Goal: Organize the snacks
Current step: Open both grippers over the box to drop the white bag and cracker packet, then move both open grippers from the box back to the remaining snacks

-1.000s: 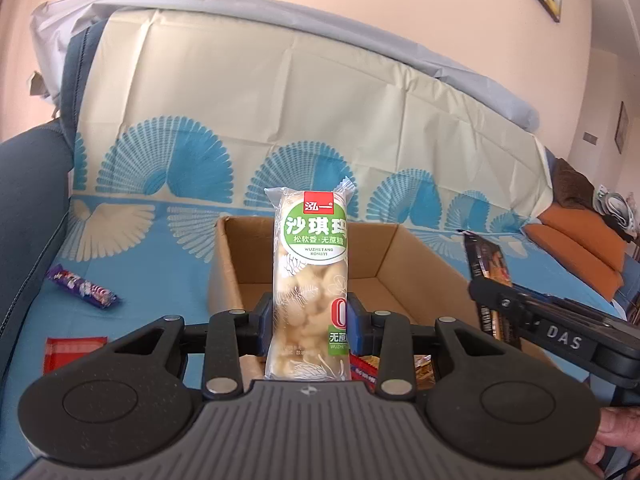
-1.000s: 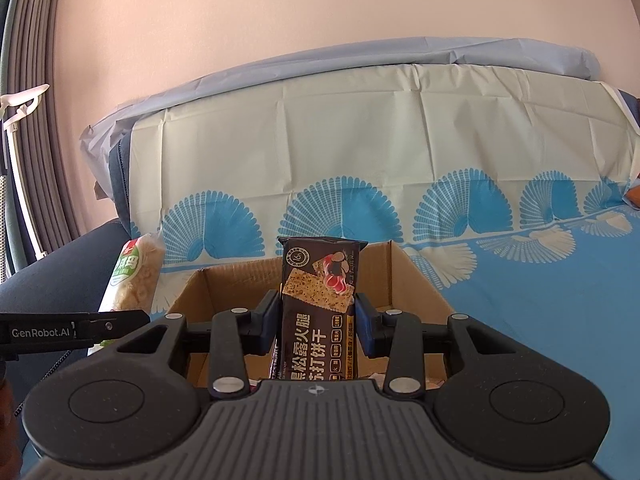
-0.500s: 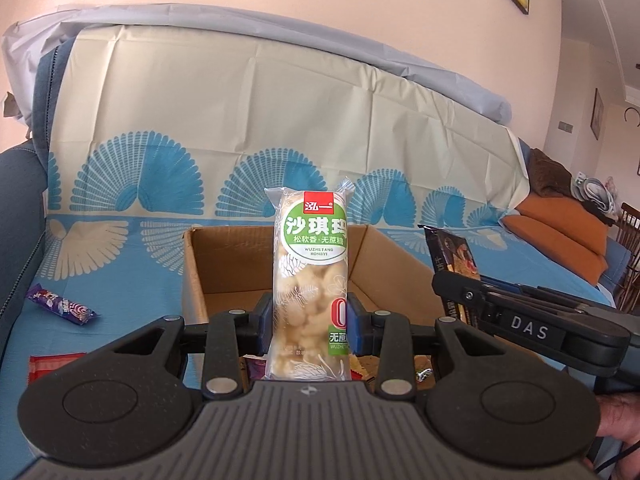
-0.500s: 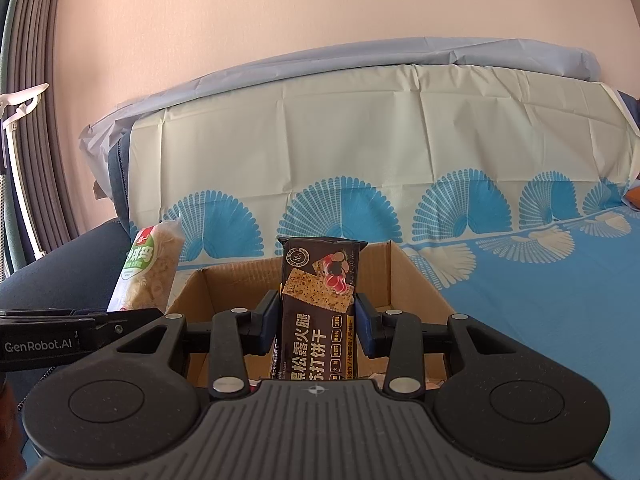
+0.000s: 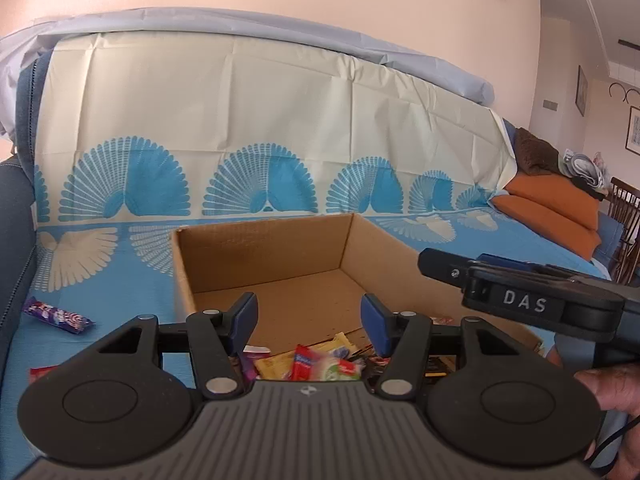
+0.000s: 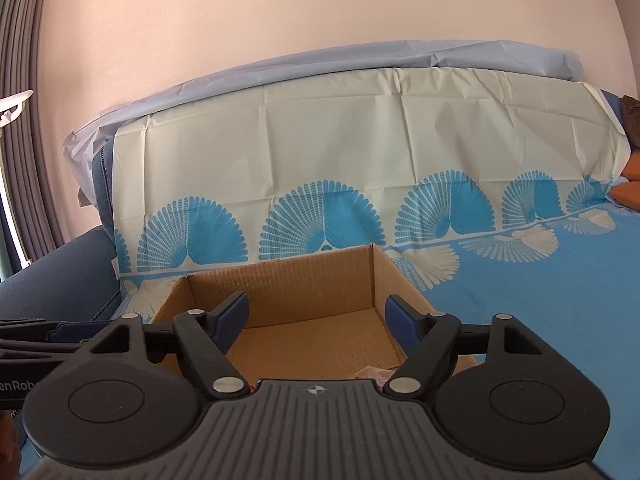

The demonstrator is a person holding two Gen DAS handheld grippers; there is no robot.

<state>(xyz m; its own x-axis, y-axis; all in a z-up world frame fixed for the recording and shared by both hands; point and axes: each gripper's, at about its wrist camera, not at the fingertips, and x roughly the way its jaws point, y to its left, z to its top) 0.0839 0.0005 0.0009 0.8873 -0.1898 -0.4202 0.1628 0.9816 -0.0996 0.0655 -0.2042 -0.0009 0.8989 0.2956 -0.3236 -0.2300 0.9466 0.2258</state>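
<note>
My left gripper [image 5: 309, 320] hangs over the near part of an open cardboard box [image 5: 260, 256], its jaws opening with nothing between the blue pads [image 5: 244, 316]. Below it, inside the box, lies a heap of snack packets [image 5: 316, 364], with a blurred green and white packet among yellow and red ones. My right gripper [image 6: 318, 320] is over the same box [image 6: 280, 280], its jaws also opening and nothing between them. It shows in the left wrist view as a black arm [image 5: 520, 300] over the box's right wall.
A purple packet [image 5: 58, 316] and a red packet [image 5: 40, 372] lie on the blue sheet left of the box. A hand [image 5: 612, 388] holds the right gripper. Orange cushions [image 5: 552, 208] lie far right. The sofa back rises behind the box.
Both grippers have opened. The pale green-labelled packet has left the left jaws and the dark cracker packet has left the right jaws; both dropped towards the box.
</note>
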